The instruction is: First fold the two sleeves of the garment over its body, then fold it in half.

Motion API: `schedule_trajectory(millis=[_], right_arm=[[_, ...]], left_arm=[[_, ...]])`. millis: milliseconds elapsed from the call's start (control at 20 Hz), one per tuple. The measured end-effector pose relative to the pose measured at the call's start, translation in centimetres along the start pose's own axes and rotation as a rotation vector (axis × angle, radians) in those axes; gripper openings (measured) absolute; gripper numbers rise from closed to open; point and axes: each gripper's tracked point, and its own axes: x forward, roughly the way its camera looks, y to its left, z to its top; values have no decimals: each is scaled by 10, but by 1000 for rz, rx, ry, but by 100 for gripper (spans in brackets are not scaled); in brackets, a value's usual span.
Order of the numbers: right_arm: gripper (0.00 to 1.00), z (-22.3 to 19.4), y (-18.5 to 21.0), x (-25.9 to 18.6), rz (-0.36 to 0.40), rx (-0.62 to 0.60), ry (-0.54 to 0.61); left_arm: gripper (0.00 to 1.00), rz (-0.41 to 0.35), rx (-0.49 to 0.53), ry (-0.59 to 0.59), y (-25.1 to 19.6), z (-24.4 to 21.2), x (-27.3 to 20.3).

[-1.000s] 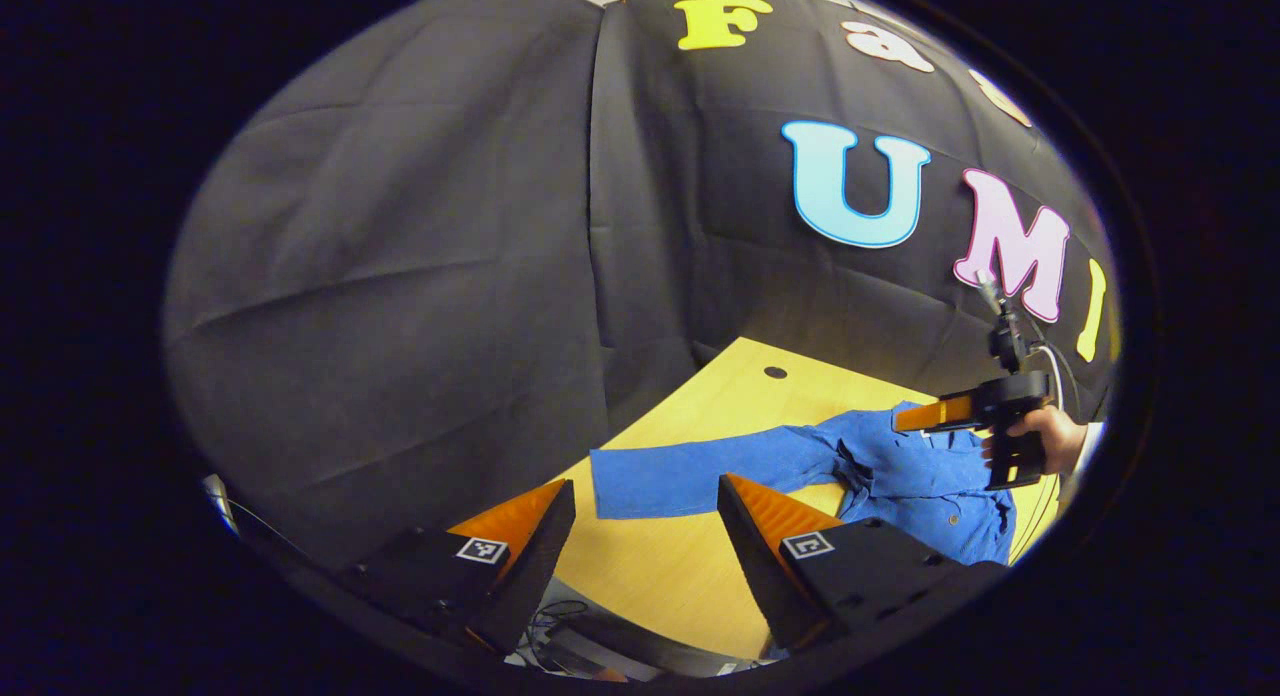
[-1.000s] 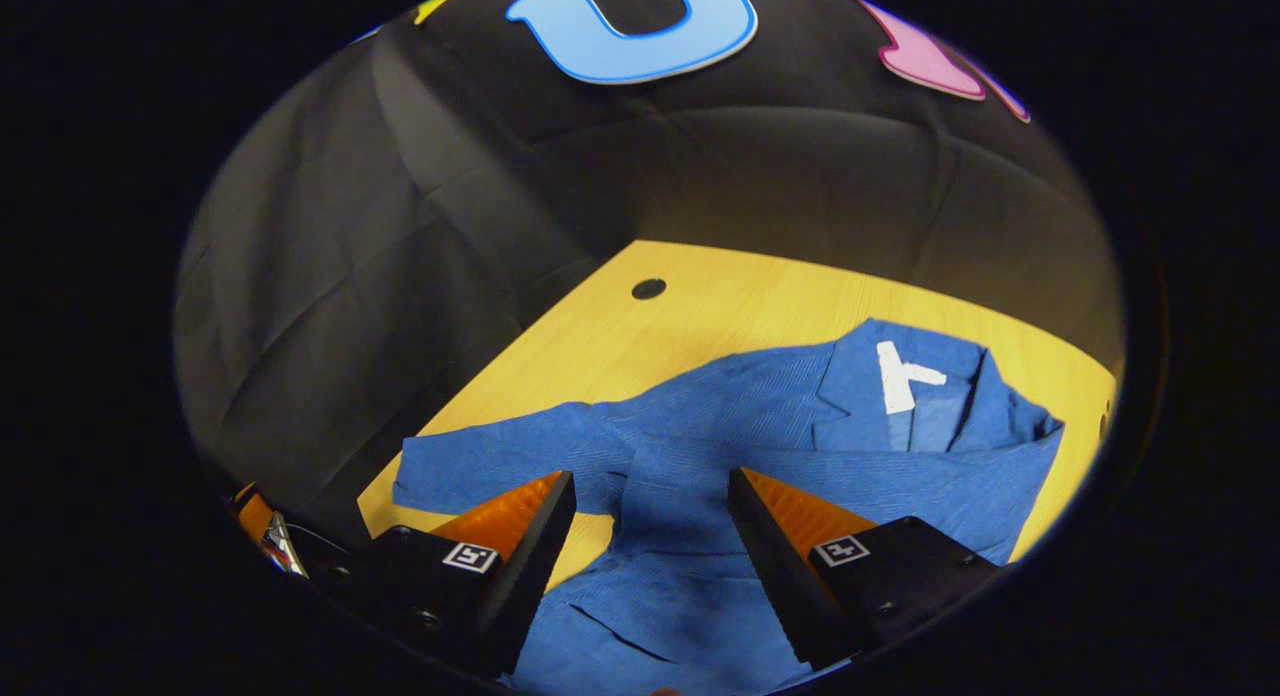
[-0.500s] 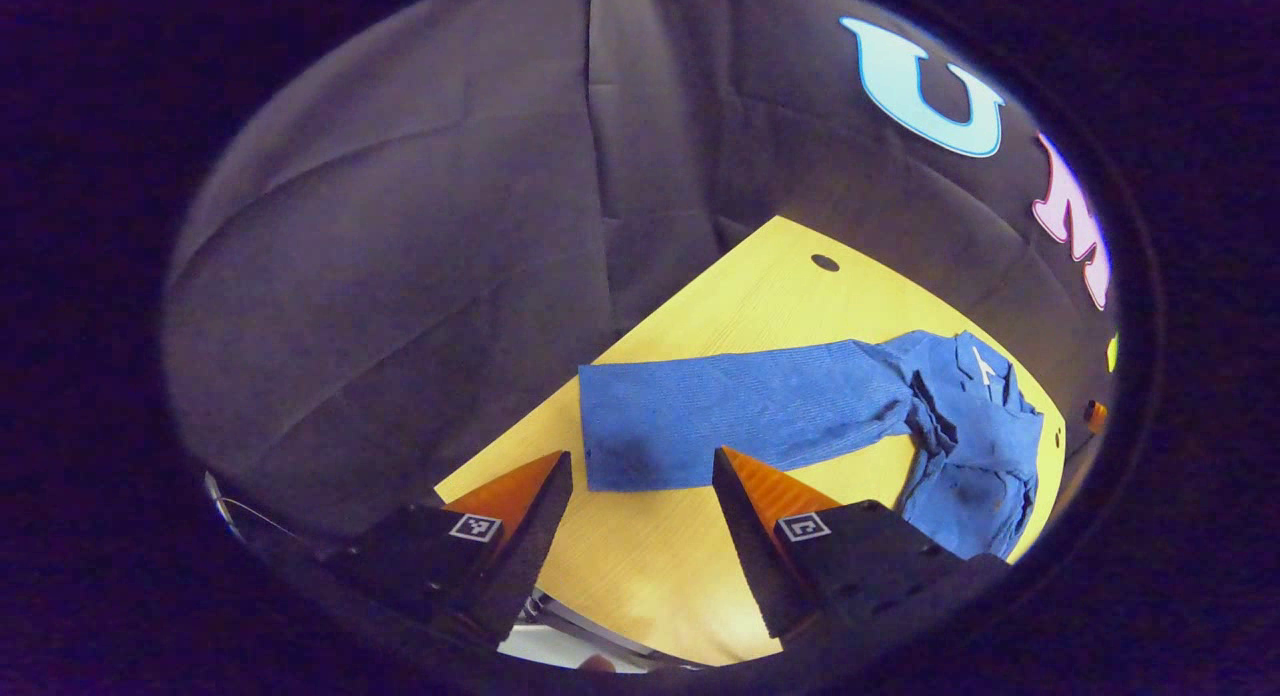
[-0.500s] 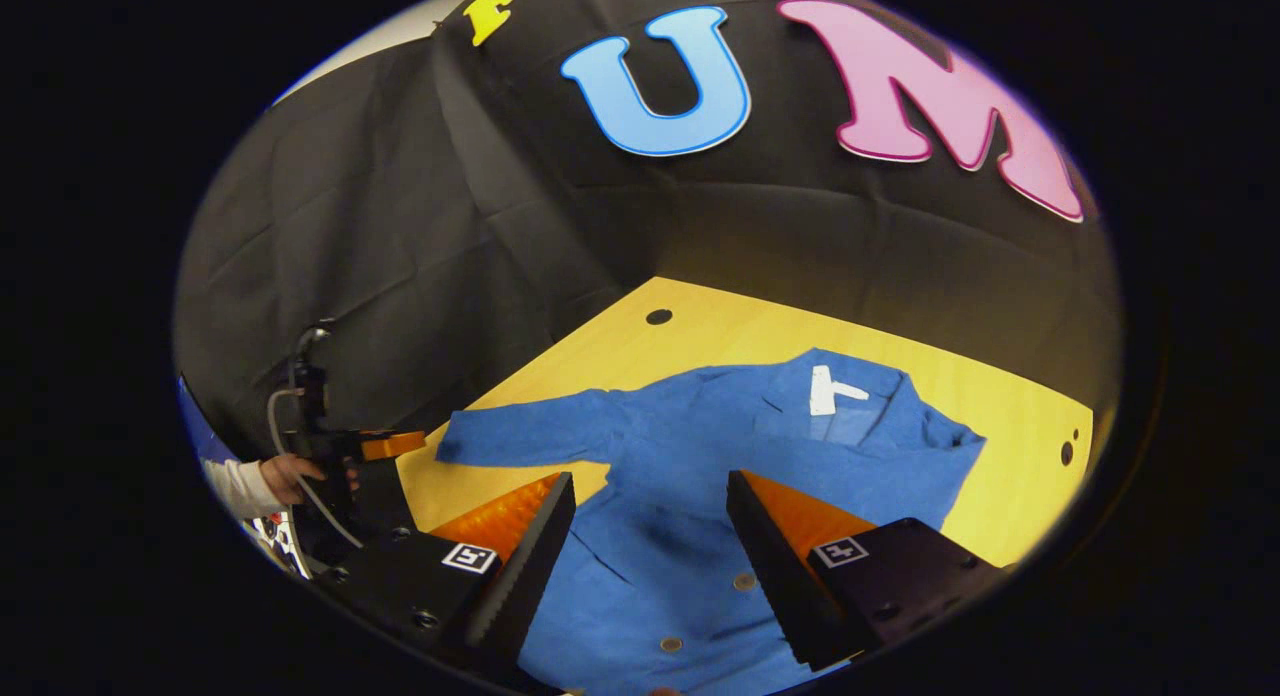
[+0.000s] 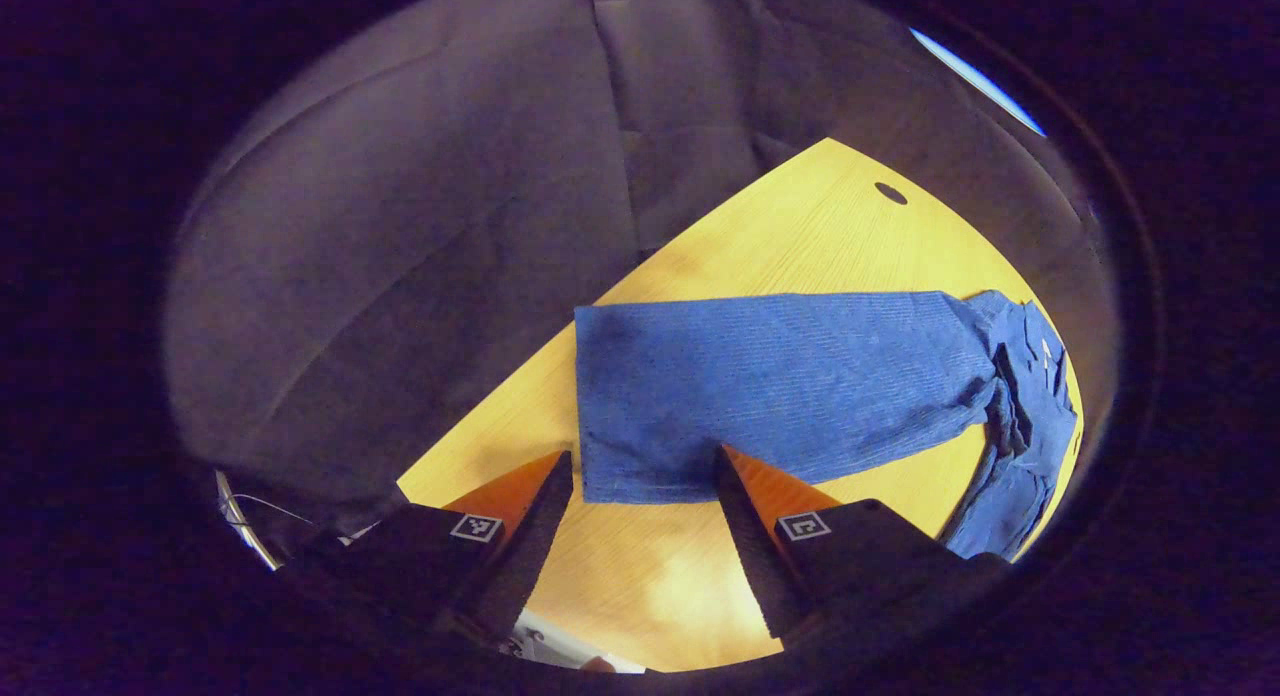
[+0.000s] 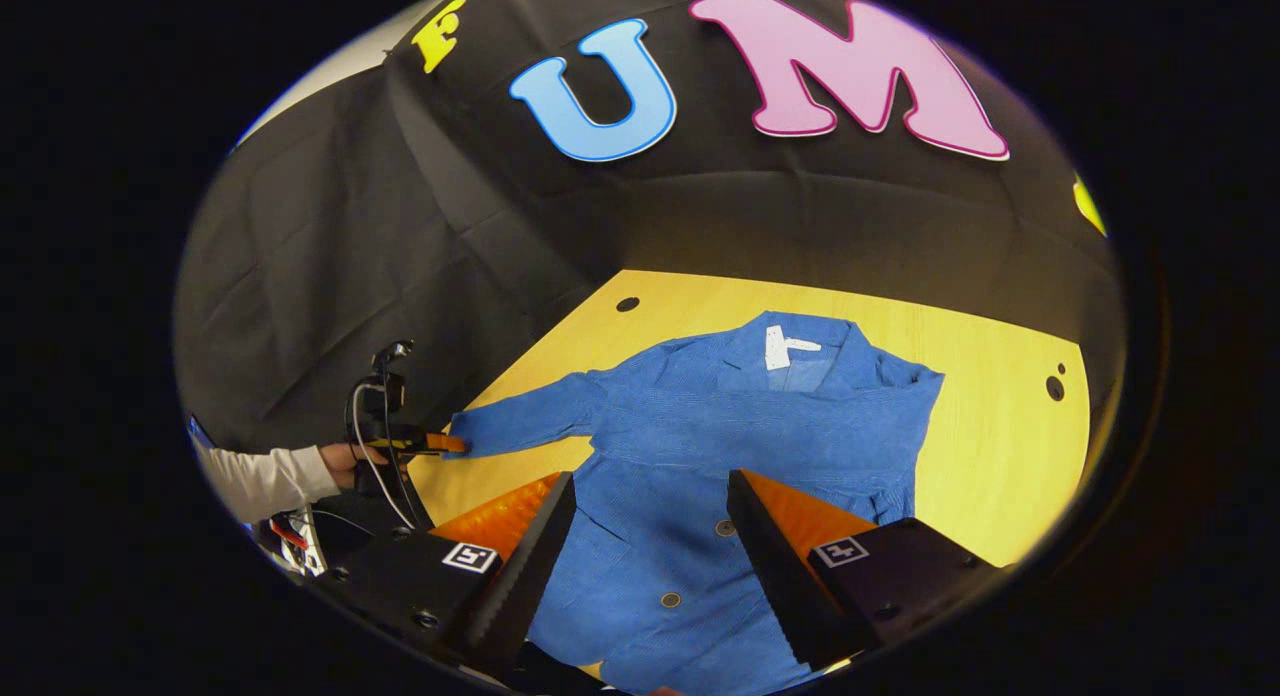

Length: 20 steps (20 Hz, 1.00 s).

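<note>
The blue garment (image 6: 740, 446) lay flat on the surface (image 6: 1000, 446), one sleeve (image 5: 770, 386) stretched out. My left claw (image 5: 645, 476) was spread at its cuff, my right claw (image 6: 650, 501) spread above the body. A shallow pinch risked dropping the sleeve mid-fold.

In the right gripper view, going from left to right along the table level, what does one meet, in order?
White sleeve of the person → hand holding the left gripper → outstretched sleeve of the blue button-up jacket → white neck label at its collar → bare yellow wooden table → small dark holes in the tabletop.
</note>
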Motion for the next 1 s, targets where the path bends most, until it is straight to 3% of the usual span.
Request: schedule_trajectory(millis=[50, 250, 300, 350, 400, 500, 550, 600, 750, 1000], right_arm=[[98, -1, 0, -1, 4, 20, -1], [98, -2, -3, -1, -8, 35, 4], [98, -3, -2, -1, -3, 40, 12], [98, -4, 0, 1, 2, 45, 17], [98, -6, 1, 1, 3, 45, 21], [98, -8, 1, 0, -1, 36, 27], [98, -10, 2, -1, 0, 34, 30], [98, -11, 1, -3, -1, 33, 31], [98, -12, -2, -11, -8, 38, 25], [98, -12, -23, -22, -24, 72, 8]], left_arm=[[83, -14, 18, -47, -2, 9, 1], [81, -35, 95, 18, -4, 6, 5], [75, -50, 129, 23, -6, 10, 4], [65, -77, 152, 20, -13, 17, 4], [41, -113, 155, 14, -22, 22, 4], [10, -145, 106, 7, -29, 24, 6], [10, -163, 67, 7, -33, 27, 9], [1, -182, 35, 3, -35, 28, 11], [1, -181, 47, 7, -33, 25, 7], [1, -221, 139, -60, -62, 41, -44]])
